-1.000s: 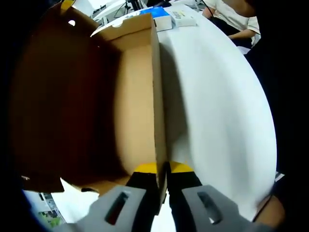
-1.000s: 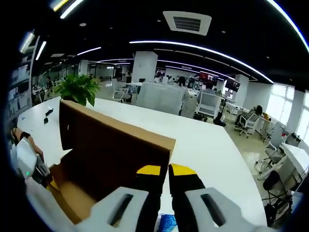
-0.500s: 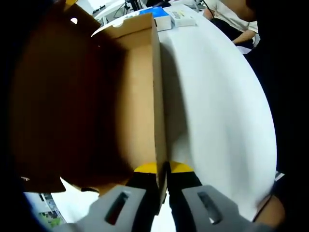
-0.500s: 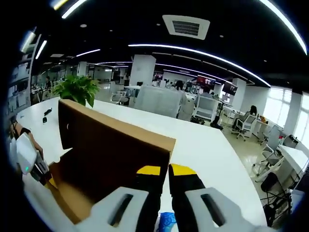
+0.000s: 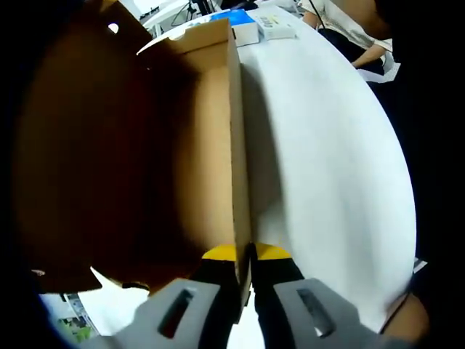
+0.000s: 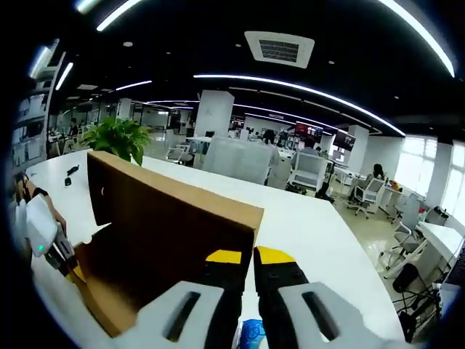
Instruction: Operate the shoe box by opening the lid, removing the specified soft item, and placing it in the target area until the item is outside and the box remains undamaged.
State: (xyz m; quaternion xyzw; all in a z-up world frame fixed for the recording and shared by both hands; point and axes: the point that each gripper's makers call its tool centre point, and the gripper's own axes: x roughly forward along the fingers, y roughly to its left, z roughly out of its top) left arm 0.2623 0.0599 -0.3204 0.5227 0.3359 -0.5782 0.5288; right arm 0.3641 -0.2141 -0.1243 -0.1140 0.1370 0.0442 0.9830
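Note:
A brown cardboard shoe box (image 5: pixel 207 167) stands open on the white table (image 5: pixel 327 167). Its long side wall runs straight up from between my left gripper's (image 5: pixel 245 256) yellow-tipped jaws, which are shut on that wall. The raised lid (image 6: pixel 174 233) stands upright as a dark brown panel. My right gripper (image 6: pixel 247 256) is shut on its upper corner edge. In the right gripper view the left gripper (image 6: pixel 45 240) shows at the far left on the box's rim. The box's inside is in deep shadow and I cannot make out its contents.
Small blue and white cartons (image 5: pixel 254 25) lie on the table beyond the box's far end, and a person in a white shirt (image 5: pixel 352 29) sits past them. A blue-patterned pack (image 6: pixel 251 336) lies below the right jaws. A potted plant (image 6: pixel 120 138) stands at the table's far side.
The right gripper view has tilted up slightly. The box, the lid and both grips look unchanged.

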